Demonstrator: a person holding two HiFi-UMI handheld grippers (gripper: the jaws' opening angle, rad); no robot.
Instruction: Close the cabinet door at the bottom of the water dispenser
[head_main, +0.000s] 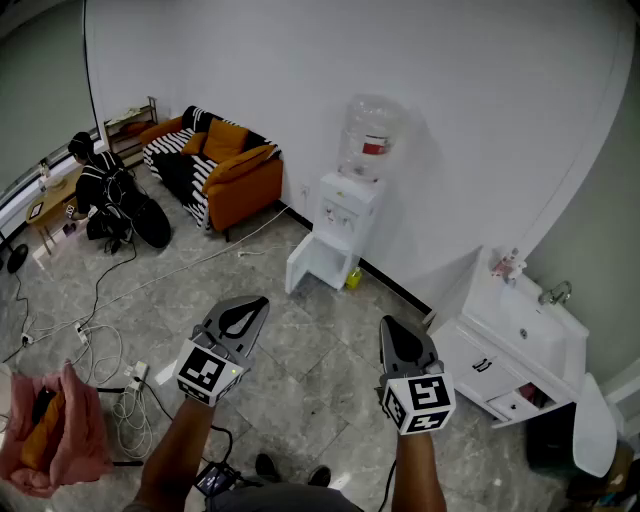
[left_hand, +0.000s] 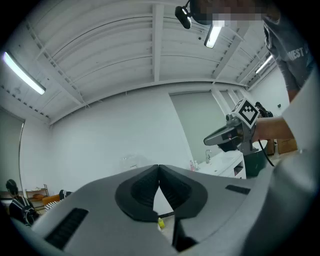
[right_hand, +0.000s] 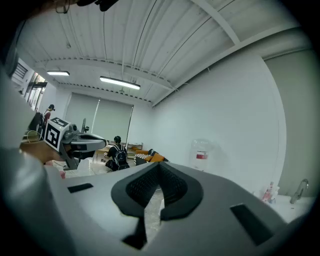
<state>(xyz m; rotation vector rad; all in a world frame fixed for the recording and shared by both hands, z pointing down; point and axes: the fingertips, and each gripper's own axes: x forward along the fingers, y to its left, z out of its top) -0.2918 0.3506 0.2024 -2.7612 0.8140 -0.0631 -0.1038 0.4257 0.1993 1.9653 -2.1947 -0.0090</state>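
The white water dispenser (head_main: 347, 215), with a clear bottle (head_main: 369, 137) on top, stands against the far wall. Its bottom cabinet door (head_main: 305, 266) hangs open, swung out to the left. My left gripper (head_main: 248, 308) and right gripper (head_main: 396, 338) are held level in mid-air, well short of the dispenser and touching nothing. Both are shut and empty. In the left gripper view the left gripper's (left_hand: 159, 169) ribbed pads meet at the tips; the right gripper (left_hand: 231, 134) shows to the side. In the right gripper view the right gripper (right_hand: 160, 166) is closed too, with the bottle (right_hand: 201, 155) beyond it.
A small yellow object (head_main: 354, 279) lies beside the dispenser's base. An orange and striped sofa (head_main: 215, 165) and a person seated on the floor (head_main: 110, 195) are at the far left. Cables (head_main: 100, 350) trail over the tiles. A white sink cabinet (head_main: 510, 340) stands on the right.
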